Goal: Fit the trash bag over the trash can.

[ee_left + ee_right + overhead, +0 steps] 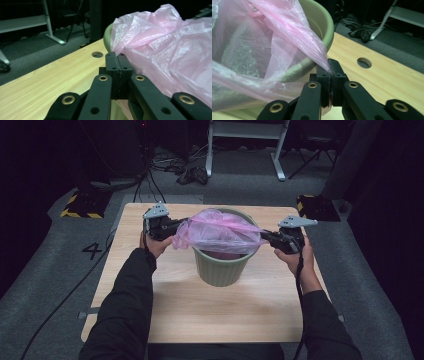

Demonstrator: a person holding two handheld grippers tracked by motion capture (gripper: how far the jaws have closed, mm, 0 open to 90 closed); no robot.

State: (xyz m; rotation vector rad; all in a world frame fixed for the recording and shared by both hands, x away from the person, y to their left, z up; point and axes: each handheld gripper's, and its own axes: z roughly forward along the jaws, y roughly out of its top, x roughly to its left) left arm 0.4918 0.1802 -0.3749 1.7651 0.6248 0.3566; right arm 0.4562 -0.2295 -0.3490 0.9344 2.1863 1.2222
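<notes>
Left claw (176,228) clamped shut, right claw (263,236) clamped shut, forearms spread apart, claws pointing inward

Both arms wear long black sleeves (125,305) that end at the wrists. The left gripper (176,227) and the right gripper (264,236) are black, each topped by a grey three-cornered plate (156,211) with small holes at its corners. A thin black cable (300,285) hangs from the right one along the forearm. In the gripper views, each pair of jaws is made of matte black links joined by brass-coloured rivets (103,78) (ring-shaped, with a dark centre), and the blocky black pads (329,75) carry small round screw holes.
</notes>
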